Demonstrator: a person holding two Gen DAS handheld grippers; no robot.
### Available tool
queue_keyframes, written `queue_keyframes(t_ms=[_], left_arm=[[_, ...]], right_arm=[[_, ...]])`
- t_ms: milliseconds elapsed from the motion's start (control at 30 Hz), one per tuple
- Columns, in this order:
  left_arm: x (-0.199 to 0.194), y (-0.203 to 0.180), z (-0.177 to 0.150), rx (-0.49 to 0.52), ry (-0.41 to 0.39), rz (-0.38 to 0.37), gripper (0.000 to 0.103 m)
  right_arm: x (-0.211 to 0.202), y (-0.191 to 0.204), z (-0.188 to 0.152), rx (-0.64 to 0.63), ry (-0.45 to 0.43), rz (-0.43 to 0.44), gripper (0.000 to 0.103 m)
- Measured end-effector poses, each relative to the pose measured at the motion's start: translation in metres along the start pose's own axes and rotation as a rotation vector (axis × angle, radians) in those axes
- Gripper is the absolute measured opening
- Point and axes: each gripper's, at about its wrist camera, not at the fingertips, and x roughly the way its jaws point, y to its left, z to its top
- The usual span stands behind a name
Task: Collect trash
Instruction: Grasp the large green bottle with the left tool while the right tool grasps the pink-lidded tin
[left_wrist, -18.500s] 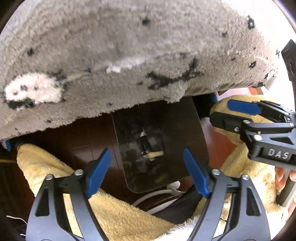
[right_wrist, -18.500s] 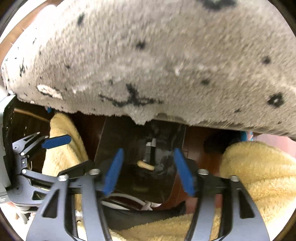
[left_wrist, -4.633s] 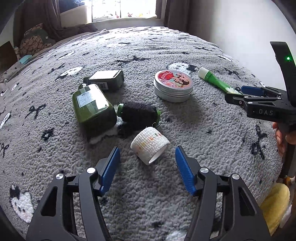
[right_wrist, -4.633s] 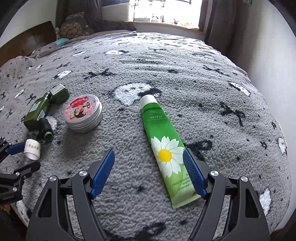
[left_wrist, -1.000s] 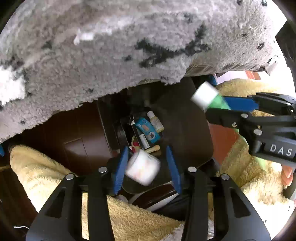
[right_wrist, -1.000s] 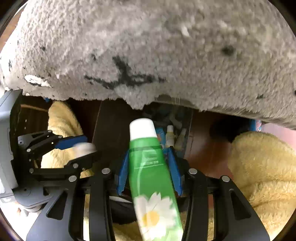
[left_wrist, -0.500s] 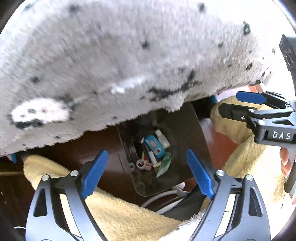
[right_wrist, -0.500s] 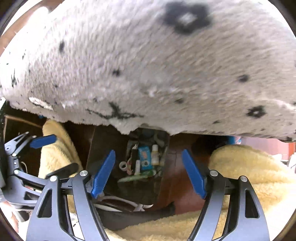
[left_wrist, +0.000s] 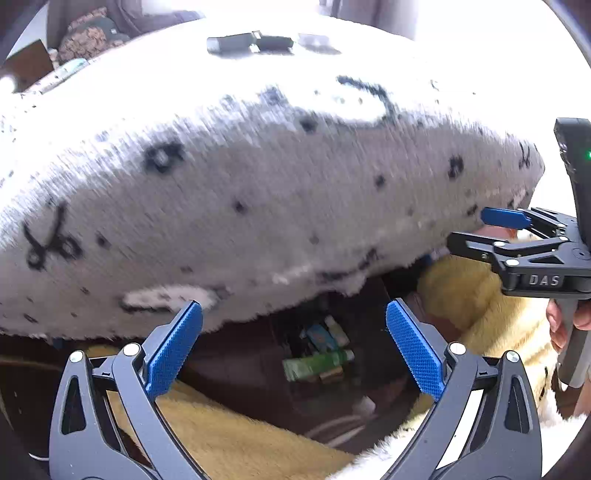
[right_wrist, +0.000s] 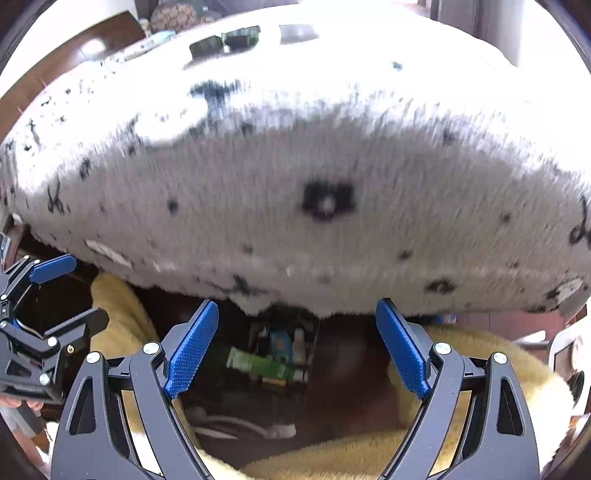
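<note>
1. One green tube (left_wrist: 316, 363) lies among small bottles in the dark bin (left_wrist: 258, 373) on the floor below the bed's near edge.
2. Left tongs (left_wrist: 293, 354) and right tongs (right_wrist: 295, 349) are both released, empty, above the bin.
3. Grey blanket (left_wrist: 258, 184) overhangs; dark bottles (left_wrist: 251, 42) lie near the bed's far edge.

Grey blanket (left_wrist: 258, 192) with black motifs; green tube (right_wrist: 260, 363); yellow fleece (left_wrist: 236, 439).
</note>
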Motion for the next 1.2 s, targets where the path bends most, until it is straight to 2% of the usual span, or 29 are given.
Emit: queue_keyframes(t_ms=[300,467,667,867,1033,1200], left_arm=[[-0.010,0.019,0.043,-0.010,-0.090,0.045,0.095],[-0.010,0.033,0.081,-0.018,-0.125,0.072,0.094],[0.010,0.050,0.130,-0.035,-0.146,0.111,0.094],[0.040,0.065,0.189,-0.064,-0.153,0.149,0.094],[0.069,0.068,0.222,-0.057,-0.133,0.181,0.092],[0.095,0.073,0.246,-0.080,-0.113,0.162,0.089]], right_arm=[[-0.025,-0.006,0.048,-0.024,-0.107,-0.027,0.088],[-0.022,-0.015,0.089,-0.019,-0.145,-0.054,0.088],[-0.002,-0.035,0.144,0.028,-0.151,-0.056,0.088],[0.024,-0.038,0.195,0.007,-0.159,-0.084,0.088],[0.046,-0.033,0.230,-0.020,-0.165,-0.089,0.088],[0.065,-0.029,0.254,-0.039,-0.162,-0.086,0.086]])
